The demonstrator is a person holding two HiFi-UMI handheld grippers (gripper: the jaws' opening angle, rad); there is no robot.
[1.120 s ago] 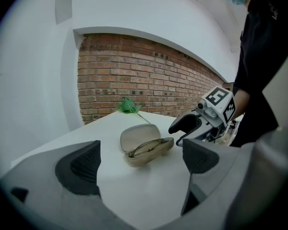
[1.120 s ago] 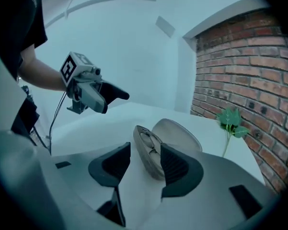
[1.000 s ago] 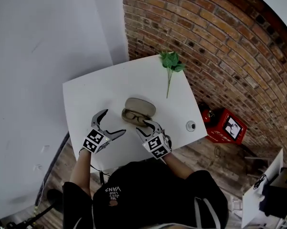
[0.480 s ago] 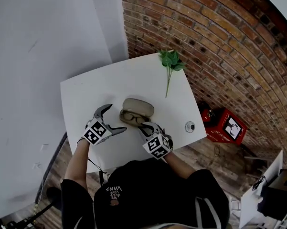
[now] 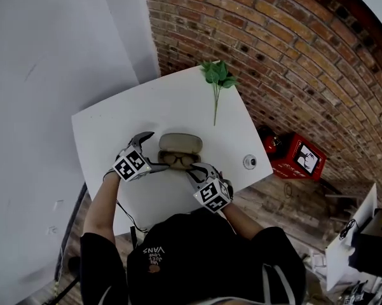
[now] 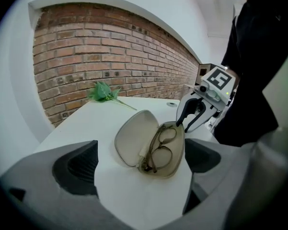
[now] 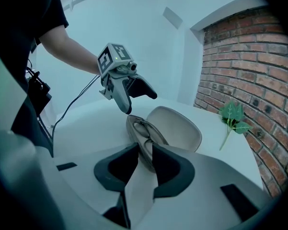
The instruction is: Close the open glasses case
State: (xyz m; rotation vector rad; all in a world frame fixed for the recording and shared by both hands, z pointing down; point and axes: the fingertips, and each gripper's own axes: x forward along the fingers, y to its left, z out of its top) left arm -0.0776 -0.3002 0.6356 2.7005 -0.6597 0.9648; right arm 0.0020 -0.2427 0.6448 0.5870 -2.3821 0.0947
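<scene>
Glasses case [image 5: 180, 146], Jo: how does it look?

Open like a clam, Sam. Its lid [image 6: 134, 138] tips back toward the brick wall [image 5: 273, 43]. Its base [image 6: 171, 169] lies nearer the person, and the halves join along one long edge. It sits on the white surface [image 5: 108, 126], in the near half, between the two tongs.

Material and shape?

An oval, hard-looking shell, smooth and dull beige. The inside of the lid is paler and matt. In the base lie folded glasses [image 6: 164, 145] with a thin dark frame and clear lenses.

And the tongs?

The left tongs [image 5: 154, 152] stand wide. The case lies in the gap ahead of them and touches neither pad. The right tongs [image 5: 194, 169] are narrow. Their jaws have just been opening a shade, yet the dark pads pinch the rounded end of the base nearest them. Each carries a cube with black-and-white square markers.

Counts?

One case, one pair of glasses, two tongs. One green leafy sprig [image 5: 215, 84] lies at the far edge, well apart from the case. One small round white thing [image 5: 249, 162] with a dark centre sits near the right edge. One red box [image 5: 297, 161] stands on the wooden floor beside the surface.
</scene>
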